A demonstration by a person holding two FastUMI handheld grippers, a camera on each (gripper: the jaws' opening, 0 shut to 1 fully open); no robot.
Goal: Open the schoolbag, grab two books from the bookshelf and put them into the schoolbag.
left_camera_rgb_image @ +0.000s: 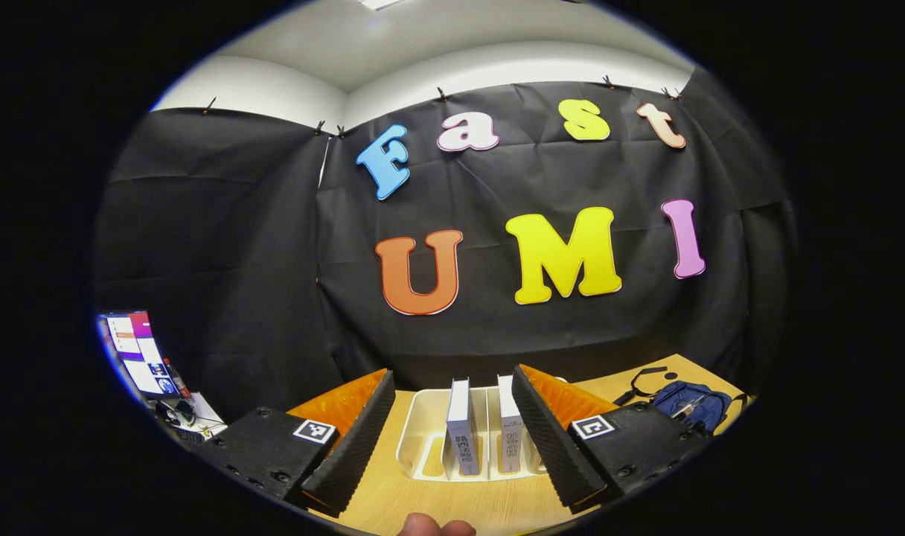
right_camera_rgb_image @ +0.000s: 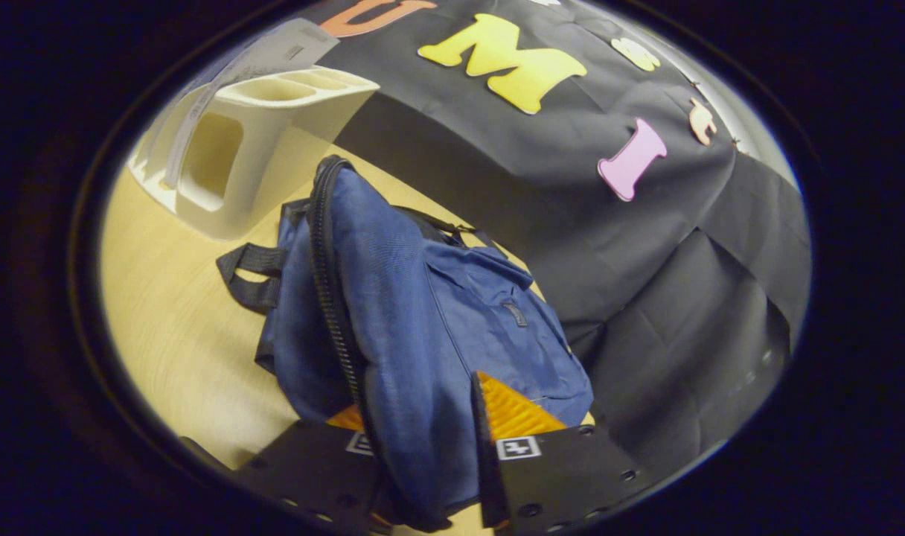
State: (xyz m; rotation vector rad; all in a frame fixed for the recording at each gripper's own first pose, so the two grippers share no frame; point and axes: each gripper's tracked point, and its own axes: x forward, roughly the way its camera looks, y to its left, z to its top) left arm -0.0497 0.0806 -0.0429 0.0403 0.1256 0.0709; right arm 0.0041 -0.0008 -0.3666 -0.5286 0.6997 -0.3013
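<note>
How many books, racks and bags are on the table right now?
Books: 2, standing in the rack, one and another
White bookshelf rack: 1
Blue schoolbag: 1, its fabric between the right gripper fingers
Total: 4

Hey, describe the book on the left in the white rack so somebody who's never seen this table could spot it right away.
On the wooden table sits a white slotted rack with two books standing upright in it. The one you want is the left book, spine towards the camera. Its neighbour, the right book, has a tan spine; this one's spine is grey-blue lower down.
</note>
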